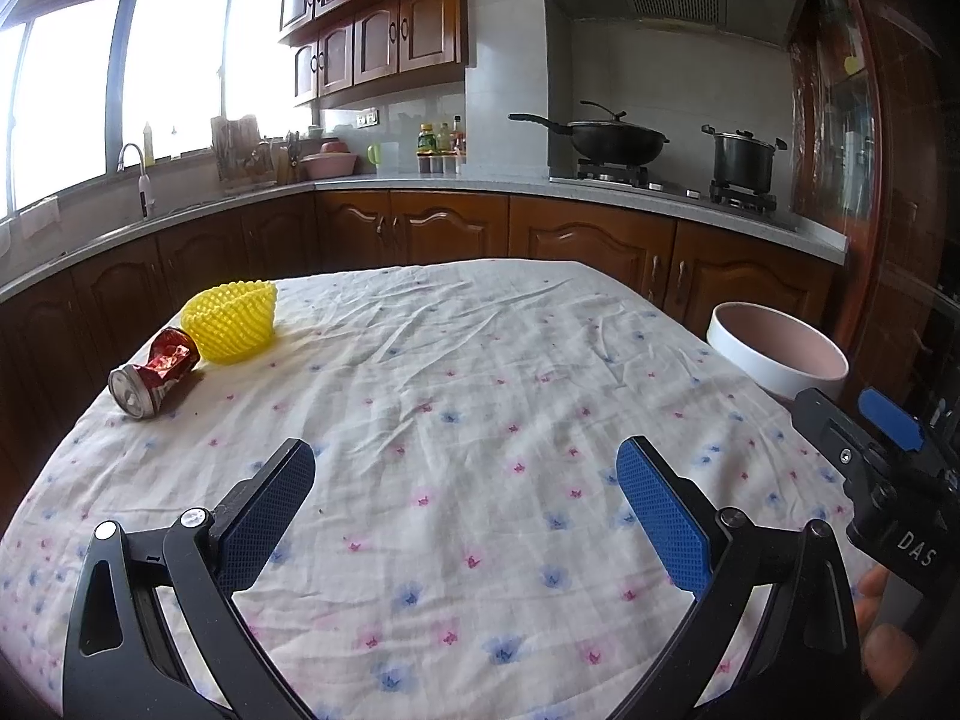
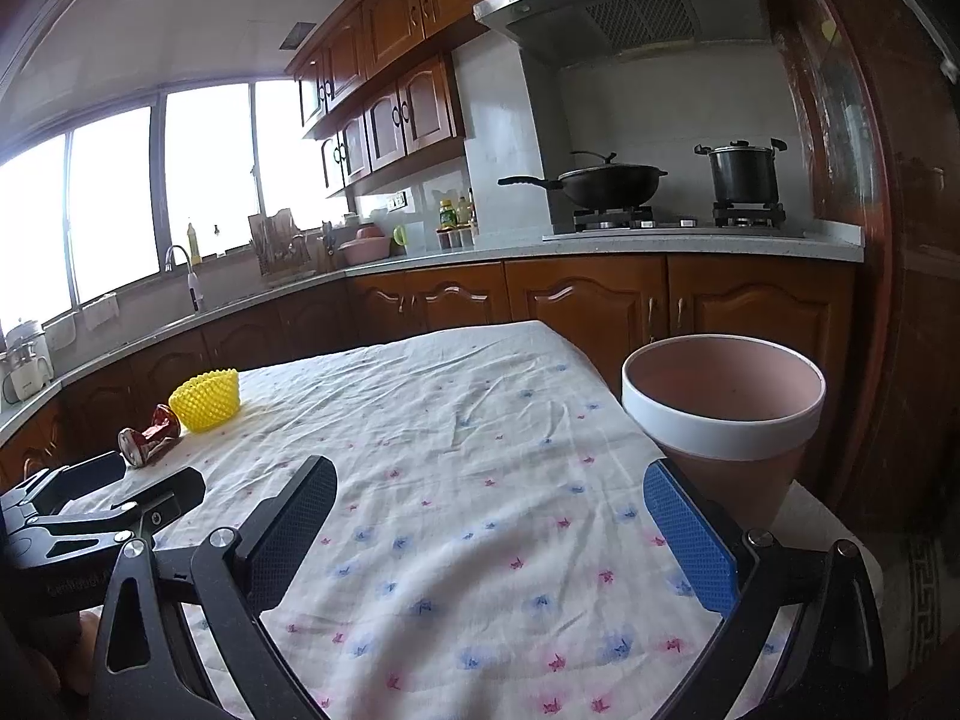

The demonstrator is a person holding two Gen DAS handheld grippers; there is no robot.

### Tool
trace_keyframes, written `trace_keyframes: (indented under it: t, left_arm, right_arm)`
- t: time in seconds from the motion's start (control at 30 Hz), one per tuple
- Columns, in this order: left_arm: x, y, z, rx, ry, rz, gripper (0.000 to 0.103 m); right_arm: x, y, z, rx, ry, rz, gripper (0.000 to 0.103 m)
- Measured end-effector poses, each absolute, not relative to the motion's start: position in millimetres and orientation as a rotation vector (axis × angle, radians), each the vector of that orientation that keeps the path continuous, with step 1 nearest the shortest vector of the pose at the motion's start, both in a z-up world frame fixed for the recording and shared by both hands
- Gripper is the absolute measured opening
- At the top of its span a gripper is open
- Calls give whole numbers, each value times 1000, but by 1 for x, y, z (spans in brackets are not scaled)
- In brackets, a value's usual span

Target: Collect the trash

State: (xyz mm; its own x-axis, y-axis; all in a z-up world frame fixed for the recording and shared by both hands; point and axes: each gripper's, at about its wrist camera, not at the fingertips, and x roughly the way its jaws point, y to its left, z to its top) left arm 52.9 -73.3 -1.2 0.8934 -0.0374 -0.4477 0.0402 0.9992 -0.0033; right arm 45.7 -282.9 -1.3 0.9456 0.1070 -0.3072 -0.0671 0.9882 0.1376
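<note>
Left gripper (image 1: 465, 504) and right gripper (image 2: 489, 516): jaws spread, nothing held, both above the floral tablecloth (image 1: 480, 372). Crushed red aluminium can (image 1: 155, 373) lies far left, touching the yellow foam fruit net (image 1: 233, 319). Pink, white-rimmed bin (image 2: 723, 414) at the table's right edge.

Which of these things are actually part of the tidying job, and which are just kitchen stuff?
Job: crushed red can, yellow foam fruit net, pink bin with a white rim.
Just there: wok, stockpot, sauce bottles, floral tablecloth.
</note>
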Motion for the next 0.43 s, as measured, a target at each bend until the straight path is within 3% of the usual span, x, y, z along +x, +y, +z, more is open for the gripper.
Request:
trace_keyframes:
  t: [0.43]
  left_arm:
    - [66,-71,-5,-9,504,-58,103]
  right_arm:
    - [52,-282,2,121,332,81,103]
